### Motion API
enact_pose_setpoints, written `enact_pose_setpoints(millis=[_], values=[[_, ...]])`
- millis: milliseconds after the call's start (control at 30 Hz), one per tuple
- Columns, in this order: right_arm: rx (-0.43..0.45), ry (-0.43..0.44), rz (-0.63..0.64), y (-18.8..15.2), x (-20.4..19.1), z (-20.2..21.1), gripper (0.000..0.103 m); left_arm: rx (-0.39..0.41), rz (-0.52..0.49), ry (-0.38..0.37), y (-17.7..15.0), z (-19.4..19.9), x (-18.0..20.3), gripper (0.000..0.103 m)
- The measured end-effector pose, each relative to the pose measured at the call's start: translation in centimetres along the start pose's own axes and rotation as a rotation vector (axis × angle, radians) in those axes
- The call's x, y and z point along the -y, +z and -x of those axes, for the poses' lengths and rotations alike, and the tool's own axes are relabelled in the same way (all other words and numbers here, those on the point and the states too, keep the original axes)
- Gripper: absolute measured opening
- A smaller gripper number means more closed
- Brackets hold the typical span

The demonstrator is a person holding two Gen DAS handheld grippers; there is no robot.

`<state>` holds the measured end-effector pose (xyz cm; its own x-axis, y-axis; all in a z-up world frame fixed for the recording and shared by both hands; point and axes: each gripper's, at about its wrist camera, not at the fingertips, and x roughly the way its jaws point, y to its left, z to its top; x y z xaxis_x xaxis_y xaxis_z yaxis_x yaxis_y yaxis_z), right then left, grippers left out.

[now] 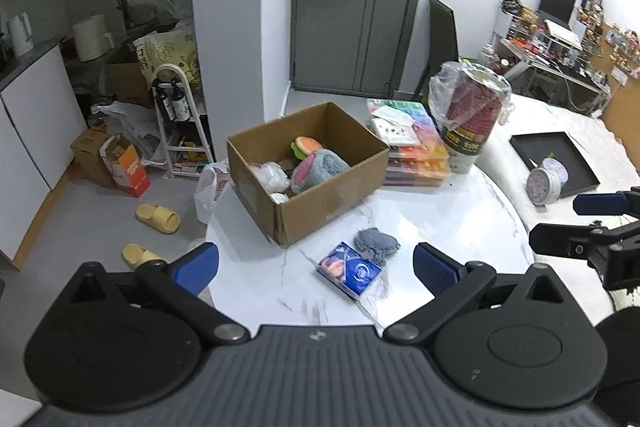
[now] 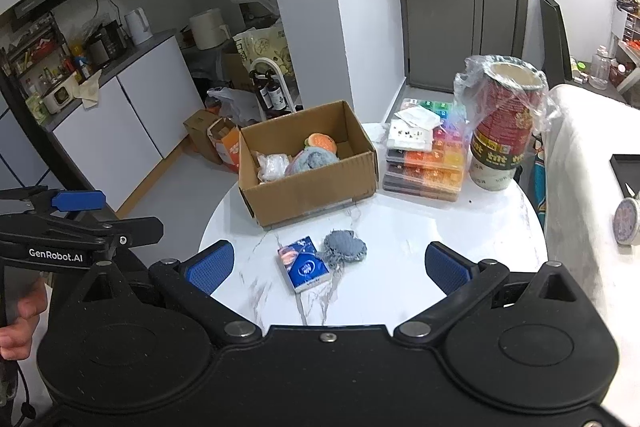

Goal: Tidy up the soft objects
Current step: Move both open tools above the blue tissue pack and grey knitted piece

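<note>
**Both grippers wide open above the round marble table**

The left gripper (image 1: pixel 316 267) hovers over the near edge of the white marble-patterned round table (image 1: pixel 460 219), its 2 blue-padded fingers (image 1: pixel 198 267) spread wide and holding nothing. The right gripper (image 2: pixel 328 265) does the same beside it, jaws fully apart and empty.

Between the spread fingers lie 2 loose items: a small grey fuzzy knitted pad (image 1: pixel 376 245) and, touching its near-left side, a blue printed pack of tissues (image 1: pixel 350 269).

Just beyond them stands an open brown cardboard box (image 1: pixel 320 195). Inside it rest a grey-and-pink plush toy (image 1: pixel 320 171), an orange-and-green plush piece (image 1: pixel 308 145) behind that, and a white crinkled plastic bundle (image 1: pixel 270 175) at the left.

Right of the box sits a stack of clear bead organiser cases (image 1: pixel 412 151), then a red-and-white paper tub wrapped in clear plastic (image 1: pixel 472 115).
</note>
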<state>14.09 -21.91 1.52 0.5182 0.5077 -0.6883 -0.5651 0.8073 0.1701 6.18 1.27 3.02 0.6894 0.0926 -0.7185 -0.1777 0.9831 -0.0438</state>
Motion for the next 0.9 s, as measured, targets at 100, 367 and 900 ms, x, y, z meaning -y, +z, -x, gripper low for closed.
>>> enact_pose_setpoints(millis=[100, 367, 900], values=[[-0.005, -0.012, -0.008, -0.7, 0.4, 0.5, 0.103, -0.004, -0.005, -0.004, -0.6, 0.0, 0.2, 0.103], [-0.004, -0.013, -0.024, -2.3, 1.3, 1.1, 0.103, -0.013, -0.005, -0.023, -2.0, 0.0, 0.2, 0.102], [-0.019, 0.012, -0.017, -3.4, 3.2, -0.9, 0.103, -0.037, -0.01, -0.025, -3.1, -2.0, 0.8, 0.1]])
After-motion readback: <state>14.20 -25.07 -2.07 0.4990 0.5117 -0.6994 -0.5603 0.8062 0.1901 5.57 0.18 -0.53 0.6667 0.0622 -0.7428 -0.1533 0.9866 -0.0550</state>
